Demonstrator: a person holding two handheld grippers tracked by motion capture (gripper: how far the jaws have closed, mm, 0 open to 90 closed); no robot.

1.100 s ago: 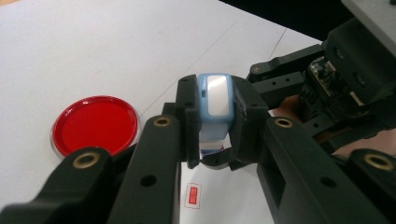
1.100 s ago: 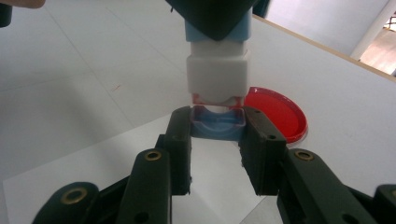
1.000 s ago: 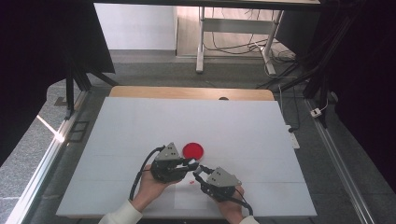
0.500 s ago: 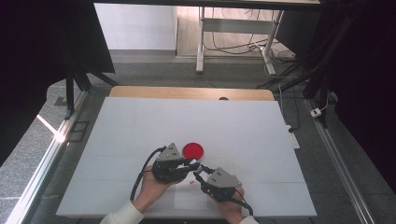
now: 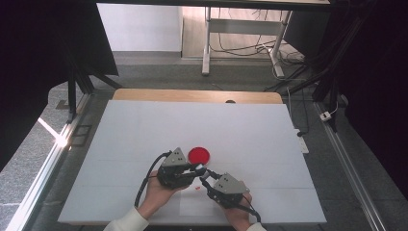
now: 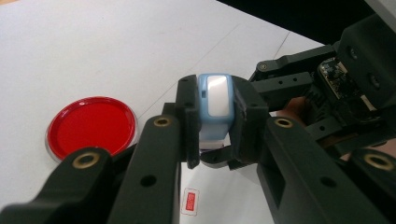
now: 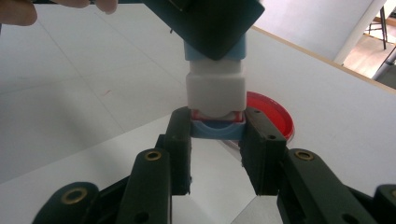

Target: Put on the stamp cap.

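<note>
A small blue-and-white block, like a stamp (image 6: 214,100), is held over the table between both grippers. My left gripper (image 6: 215,121) is shut on its light-blue upper body. My right gripper (image 7: 217,135) is shut on the blue end piece (image 7: 217,129), which has a red rim where it meets the white middle section (image 7: 215,93). In the high view, the left gripper (image 5: 197,169) and right gripper (image 5: 208,177) meet tip to tip near the front of the white table (image 5: 144,125). A round red dish (image 5: 198,154) lies flat just behind them.
A small red label (image 5: 197,188) lies on the table below the grippers, in front of the dish. The wooden table edge (image 5: 192,95) runs along the back. Metal rails (image 5: 43,163) flank the board on both sides.
</note>
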